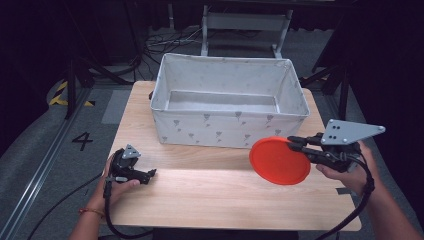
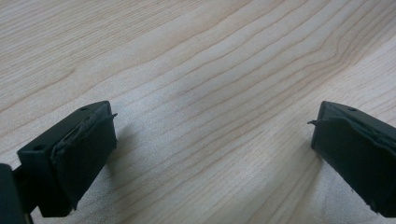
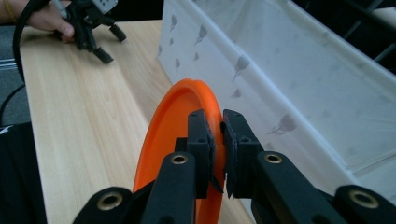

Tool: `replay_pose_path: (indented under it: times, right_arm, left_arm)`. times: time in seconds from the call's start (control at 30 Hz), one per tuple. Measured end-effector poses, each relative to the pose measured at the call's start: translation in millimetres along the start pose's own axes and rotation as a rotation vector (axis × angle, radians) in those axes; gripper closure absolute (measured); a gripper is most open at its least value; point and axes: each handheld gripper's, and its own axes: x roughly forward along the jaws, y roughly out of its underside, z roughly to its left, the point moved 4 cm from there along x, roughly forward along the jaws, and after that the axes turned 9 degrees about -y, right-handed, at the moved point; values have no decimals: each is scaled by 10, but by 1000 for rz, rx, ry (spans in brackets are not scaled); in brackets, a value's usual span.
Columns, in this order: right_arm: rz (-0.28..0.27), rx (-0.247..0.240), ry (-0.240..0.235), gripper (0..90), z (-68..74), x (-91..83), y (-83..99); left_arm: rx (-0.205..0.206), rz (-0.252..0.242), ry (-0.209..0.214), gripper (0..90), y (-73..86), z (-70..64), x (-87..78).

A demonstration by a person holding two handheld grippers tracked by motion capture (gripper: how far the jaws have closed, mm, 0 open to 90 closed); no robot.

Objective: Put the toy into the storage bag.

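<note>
currently right gripper [image 3: 215,140] pinches the orange plate [image 1: 280,161] by its rim, lifted just before the white fabric bin [image 1: 230,127]; thin edge hold, so plate may pivot or slip if swung; left gripper [image 1: 150,174] spread, resting on table [image 2: 210,70].

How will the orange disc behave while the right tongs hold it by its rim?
The orange disc looks thin and rigid: it probably stays flat, not sagging. Pinched at one edge by the right tongs, it may pivot or slip. Being round, it could roll if dropped edge-on.
</note>
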Motion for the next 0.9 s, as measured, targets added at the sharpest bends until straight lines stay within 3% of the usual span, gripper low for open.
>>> replay_pose_path:
  times: [0.2, 0.53, 0.8, 0.9]
  right_arm:
    - [-25, -28, 31, 822, -43, -206, -272]
    - [-35, -40, 71, 822, -176, -357, -537]
    - [-14, -37, 114, 822, -404, -412, -703]
    - [4, -34, 141, 822, -549, -414, -765]
  left_arm:
    - [0, 0, 0, 4, 0, 0, 0]
    - [0, 0, 0, 5, 0, 0, 0]
    - [1, -3, -5, 5, 0, 1, -1]
    - [0, -3, -4, 5, 0, 1, 0]
